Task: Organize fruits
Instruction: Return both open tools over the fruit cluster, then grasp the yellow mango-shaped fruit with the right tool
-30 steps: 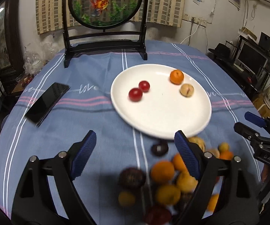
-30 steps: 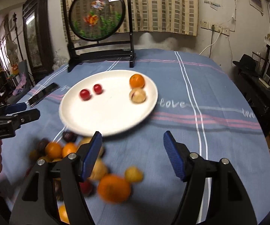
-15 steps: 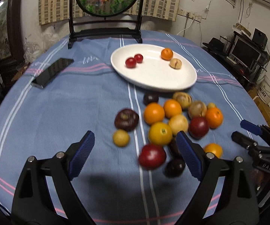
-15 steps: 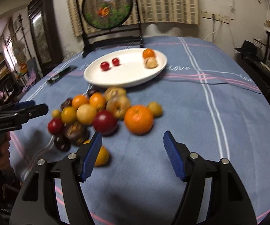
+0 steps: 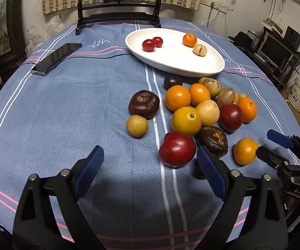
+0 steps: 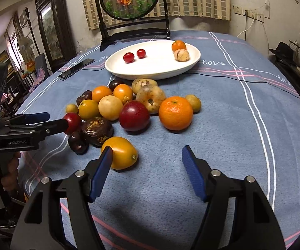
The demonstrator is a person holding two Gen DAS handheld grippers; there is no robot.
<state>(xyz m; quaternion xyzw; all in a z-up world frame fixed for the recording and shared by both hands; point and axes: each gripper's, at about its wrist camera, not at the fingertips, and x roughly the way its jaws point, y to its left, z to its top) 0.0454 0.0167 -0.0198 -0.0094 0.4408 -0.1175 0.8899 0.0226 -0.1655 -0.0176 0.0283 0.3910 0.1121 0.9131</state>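
Blue-padded, your left tongs [image 5: 150, 170] stood wide, having just spread further, with nothing gripped; the red plum [image 5: 177, 149] lay just ahead, toward their right pad. Your right tongs [image 6: 146, 171] were partly spread and empty, the yellow-orange fruit [image 6: 121, 153] beside their left pad. Loose fruit lay on the desk [image 5: 66, 104] before the white plate [image 5: 191, 62], so each hand was near its own piece.

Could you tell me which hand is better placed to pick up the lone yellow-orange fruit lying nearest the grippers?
The right. The right gripper is open with the yellow-orange fruit just ahead, beside its left finger. The left gripper, also open, faces the red plum instead.
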